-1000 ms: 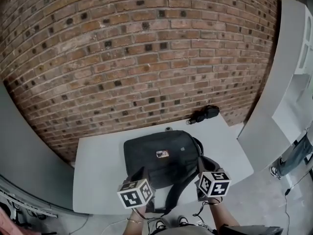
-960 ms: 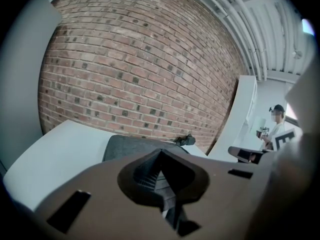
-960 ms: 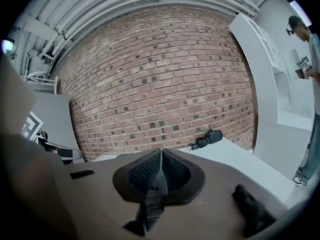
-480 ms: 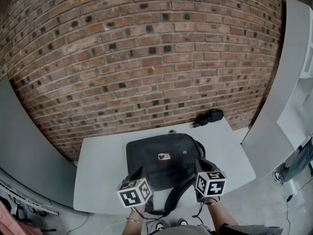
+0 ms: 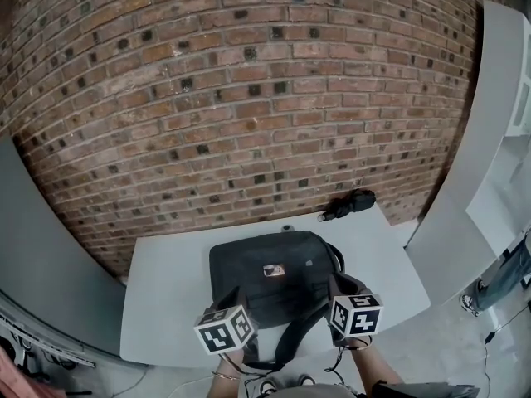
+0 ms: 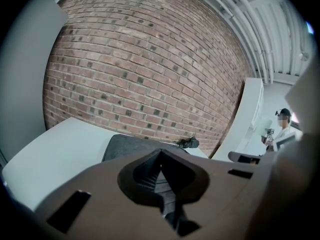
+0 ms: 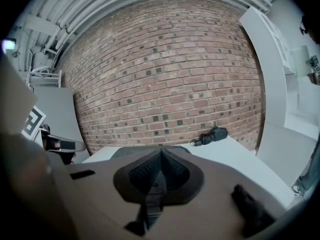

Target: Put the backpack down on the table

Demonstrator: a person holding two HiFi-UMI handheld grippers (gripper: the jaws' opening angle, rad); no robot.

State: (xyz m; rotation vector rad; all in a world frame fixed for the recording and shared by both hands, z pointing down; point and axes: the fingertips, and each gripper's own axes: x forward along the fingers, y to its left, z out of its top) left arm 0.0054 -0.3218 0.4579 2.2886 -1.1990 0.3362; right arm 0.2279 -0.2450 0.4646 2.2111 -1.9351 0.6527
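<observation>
**Left gripper** point(image 5: 235, 295): nearest the person, marker cube uppermost, tip over the near left edge of the bag. In the left gripper view point(image 6: 160, 152) the jaws meet at their tips, clenched on a dark ribbed strip of strap that runs down the slot between them.

**Right gripper** point(image 5: 338, 283): level with the left one, at the bag's near right corner. In the right gripper view point(image 7: 161, 152) the jaws are closed tip to tip, and a grey band of strap is pinched in the slot below.

**Backpack straps** point(image 5: 286, 345): black. They run from the bag's near right corner down between the two grippers and loop over the near table edge.

**Backpack** point(image 5: 267, 274): black, soft-sided, lying flat at the middle of the table with a small pale label on the upper face. Its body rests on the tabletop.

**Table** point(image 5: 166, 288): pale grey, rectangular, with its far edge against the wall.

**Small black bundle** point(image 5: 350, 201): folded and compact, at the far right corner of the table, well apart from the bag.

**Brick wall** point(image 5: 249, 98): red-brown with scattered dark bricks, filling the background.

**Grey panels**: one to the left point(image 5: 33, 247) and one to the right point(image 5: 473, 139) of the table.

**Person** point(image 6: 284, 126): in a white top, far off beyond the right panel.
</observation>
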